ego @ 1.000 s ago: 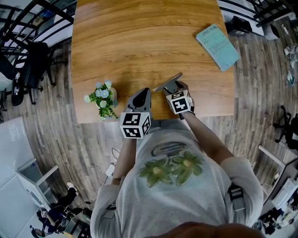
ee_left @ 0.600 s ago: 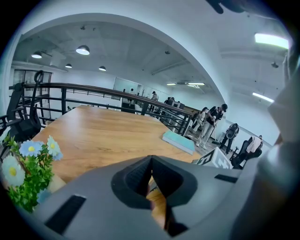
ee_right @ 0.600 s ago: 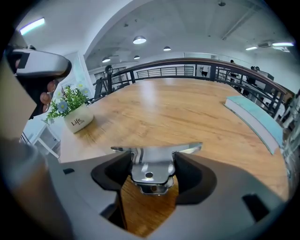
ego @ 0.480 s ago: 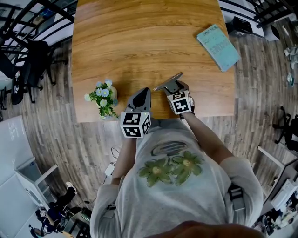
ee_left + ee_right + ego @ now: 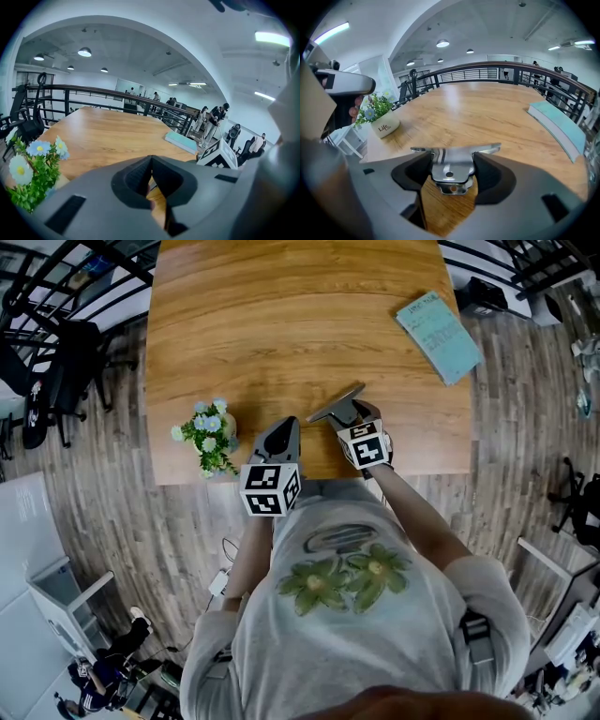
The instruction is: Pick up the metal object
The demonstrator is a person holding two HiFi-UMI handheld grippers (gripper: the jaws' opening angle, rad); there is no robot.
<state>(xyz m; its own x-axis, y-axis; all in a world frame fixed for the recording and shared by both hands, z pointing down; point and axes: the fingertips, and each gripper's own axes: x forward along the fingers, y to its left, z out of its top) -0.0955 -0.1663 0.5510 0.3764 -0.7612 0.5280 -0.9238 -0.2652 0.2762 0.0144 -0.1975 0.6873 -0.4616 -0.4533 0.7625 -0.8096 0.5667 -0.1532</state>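
held in the right gripper (image 5: 450, 172), jaws closed on the flat middle plate of the metal bracket (image 5: 451, 161), one jaw against each side, with the bracket's two wings sticking out left and right just above the jaw tips. gripped at that spot most likely for the sake of a narrow plate suited to the jaw gap, unlike the wide wings, and for a balanced, level hold. bracket over the near edge of the wooden table (image 5: 281, 315), a little right of the middle of that edge, angled up toward the far right in the head view; touching the wood or just clear of it, not possible to tell. left gripper (image 5: 151, 174) just beside it on the left, also over the near edge, jaws pressed together at the tips with nothing between them, only a sliver of wood showing through the gap lower down. kept shut and idle there, apparently, for want of any part in a one-gripper pickup. potted flowers (image 5: 208, 435) at the near left corner, well apart from the bracket and out of the way of a lift. teal book (image 5: 438, 337) by the right edge, farther back, likewise clear of both grippers. by the look of it, grasp made, lift either barely begun or about to begin. counted: one metal bracket, two grippers, one potted flowers, one teal book, one wooden table.
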